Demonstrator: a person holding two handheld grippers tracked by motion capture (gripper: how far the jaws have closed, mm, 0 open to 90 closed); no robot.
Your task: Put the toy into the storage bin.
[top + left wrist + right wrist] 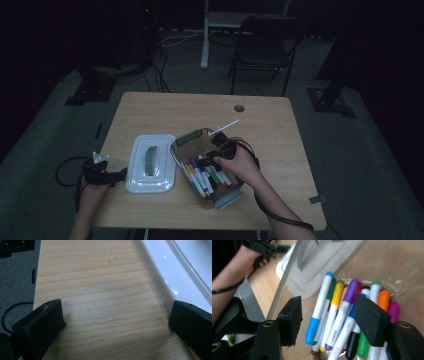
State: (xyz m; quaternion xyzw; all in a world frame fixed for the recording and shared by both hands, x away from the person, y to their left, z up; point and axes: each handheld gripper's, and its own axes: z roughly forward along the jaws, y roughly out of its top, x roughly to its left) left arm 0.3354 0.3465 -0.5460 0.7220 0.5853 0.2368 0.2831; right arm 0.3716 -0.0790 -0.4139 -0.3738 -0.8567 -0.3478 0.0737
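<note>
Markers: a bundle of felt-tip markers (342, 315) with white barrels and coloured caps (blue, green, yellow, purple, orange, magenta, black among them), lying side by side along the length of their box.
Place: the markers (207, 175) lie inside the clear box, towards the near right of the wooden table (280, 125).
Container: a clear plastic box (181, 145) with grey clip handles at its two short ends, set slantwise on the table; its see-through wall shows in the right gripper view.
Lid: a white lid (150, 162) with a raised middle lies flat on the table just left of the box, touching or nearly touching it (which one cannot be told in the dim high view).
Loose item: a thin white stick (224, 127) juts up from the far end of the box.
Right gripper: the right gripper (329, 320) hangs over the markers, its jaws spread apart with nothing pinched between them.
Left gripper: the left gripper (115, 322) rests low over bare wood beside the lid's edge, jaws spread wide and empty.
</note>
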